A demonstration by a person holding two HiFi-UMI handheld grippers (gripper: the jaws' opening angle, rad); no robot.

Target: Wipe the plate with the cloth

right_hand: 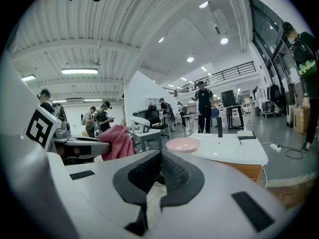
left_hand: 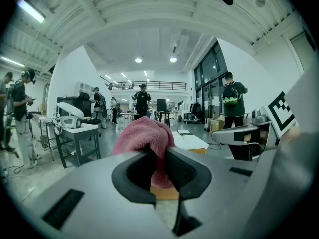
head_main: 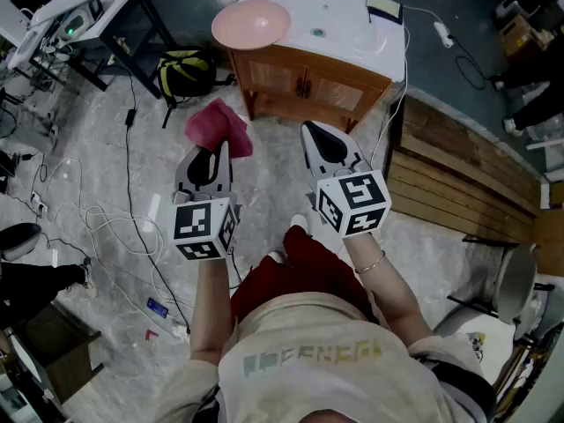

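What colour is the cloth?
The cloth is dark pink, seen best in the left gripper view.

Plate [head_main: 251, 23] sits left on the counter [head_main: 357, 40] (cloth [head_main: 218, 128] before it).

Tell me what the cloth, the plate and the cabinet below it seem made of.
The cloth looks like soft, fuzzy fabric, perhaps terry or microfibre: matte pink-red, bunched in limp folds. The plate is smooth, pale pink, slightly glossy: plastic or glazed ceramic, unclear which. The cabinet seems wood or veneer: warm brown panelled doors under a smooth white top.
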